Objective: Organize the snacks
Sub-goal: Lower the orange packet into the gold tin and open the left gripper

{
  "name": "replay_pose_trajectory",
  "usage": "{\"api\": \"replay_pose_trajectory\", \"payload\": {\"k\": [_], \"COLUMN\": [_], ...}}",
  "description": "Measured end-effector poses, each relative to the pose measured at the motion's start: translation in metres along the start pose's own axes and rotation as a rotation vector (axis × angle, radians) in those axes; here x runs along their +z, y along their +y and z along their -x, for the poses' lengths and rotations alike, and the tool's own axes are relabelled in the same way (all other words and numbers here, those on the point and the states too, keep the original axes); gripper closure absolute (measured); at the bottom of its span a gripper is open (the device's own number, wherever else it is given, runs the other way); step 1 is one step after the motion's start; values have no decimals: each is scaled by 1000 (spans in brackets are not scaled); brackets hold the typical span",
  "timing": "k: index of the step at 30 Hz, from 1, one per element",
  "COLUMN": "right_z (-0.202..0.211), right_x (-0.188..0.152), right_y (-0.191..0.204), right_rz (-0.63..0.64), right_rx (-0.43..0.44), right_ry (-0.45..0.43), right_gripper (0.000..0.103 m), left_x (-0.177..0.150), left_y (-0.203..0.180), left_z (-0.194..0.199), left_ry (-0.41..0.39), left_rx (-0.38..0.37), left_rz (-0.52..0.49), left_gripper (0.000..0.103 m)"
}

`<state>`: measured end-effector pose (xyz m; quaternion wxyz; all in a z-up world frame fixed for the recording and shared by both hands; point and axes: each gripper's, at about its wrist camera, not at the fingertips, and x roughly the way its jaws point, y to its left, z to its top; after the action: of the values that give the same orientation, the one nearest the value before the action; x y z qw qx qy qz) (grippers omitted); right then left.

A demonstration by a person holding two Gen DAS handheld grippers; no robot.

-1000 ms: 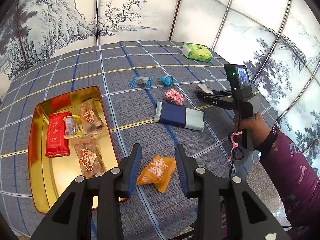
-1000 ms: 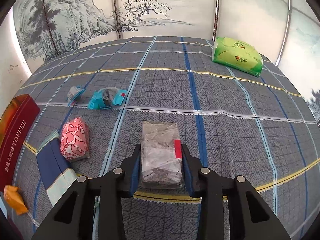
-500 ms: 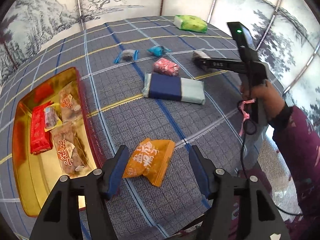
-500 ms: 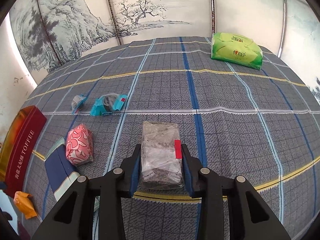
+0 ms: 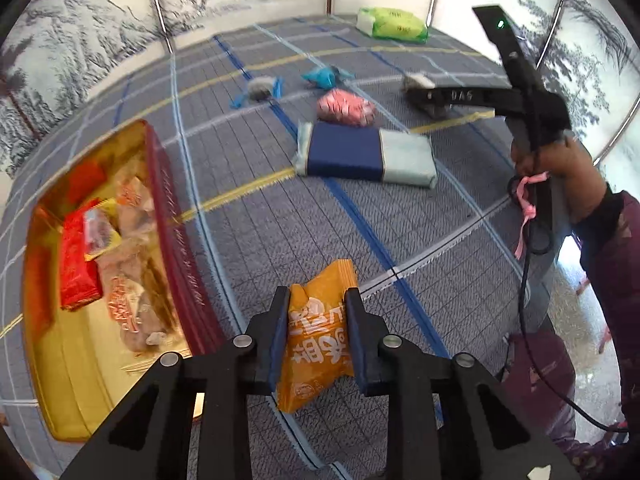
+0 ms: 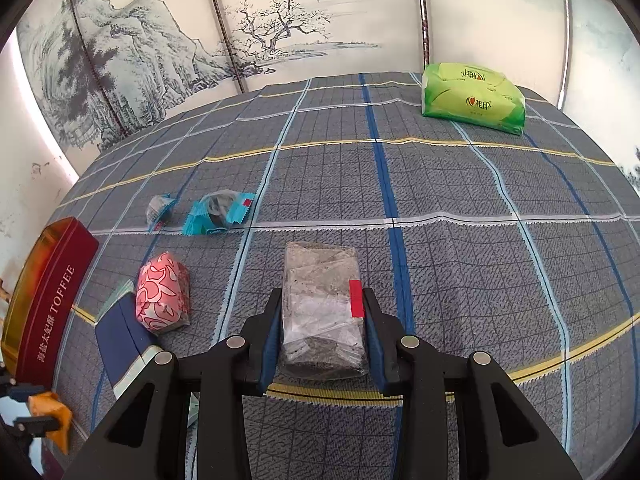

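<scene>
Orange snack, toffee tin beside, pink packet beyond

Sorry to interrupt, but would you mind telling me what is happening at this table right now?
A person with a handheld gripper in each hand is sorting snacks into a gold tin with red walls. The left gripper is shut on an orange snack packet beside the tin, which already holds several packets. The right gripper is shut on a clear wrapped snack on the checked tablecloth. A pink packet, a blue and grey pack and two small blue-wrapped sweets lie loose on the cloth.
</scene>
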<state>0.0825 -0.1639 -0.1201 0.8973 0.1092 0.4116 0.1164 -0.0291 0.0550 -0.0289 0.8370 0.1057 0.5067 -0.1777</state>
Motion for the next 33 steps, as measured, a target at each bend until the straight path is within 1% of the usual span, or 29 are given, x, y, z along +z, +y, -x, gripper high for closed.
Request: {"api": "replay_pose_trajectory", "payload": {"k": [1, 2, 6, 7, 11, 19, 27, 33], "right_z": [0, 0, 0, 0, -1, 0, -1, -1], "right_x": [0, 0, 0, 0, 1, 1, 1, 2], "right_y": [1, 1, 4, 5, 6, 5, 5, 6], "right_rz": [4, 6, 14, 19, 25, 16, 14, 14], "right_rx": [-4, -7, -21, -26, -35, -24, -23, -22], "right_ry": [1, 1, 4, 4, 6, 5, 5, 4], "right_gripper": [65, 65, 65, 65, 65, 65, 65, 65], "left_x": [0, 0, 2, 1, 3, 1, -3, -9], "left_y": [0, 0, 3, 4, 15, 33, 55, 80], "left_z": [5, 13, 42, 47, 66, 77, 79, 79], "left_ry": [-10, -36, -134, -148, -206, -239, -250, -249], "left_rx": [-13, -26, -33, -36, -11, 53, 105, 148], "left_rz": [5, 18, 37, 45, 79, 120, 167, 224], "left_gripper": [79, 79, 79, 79, 79, 79, 79, 79]}}
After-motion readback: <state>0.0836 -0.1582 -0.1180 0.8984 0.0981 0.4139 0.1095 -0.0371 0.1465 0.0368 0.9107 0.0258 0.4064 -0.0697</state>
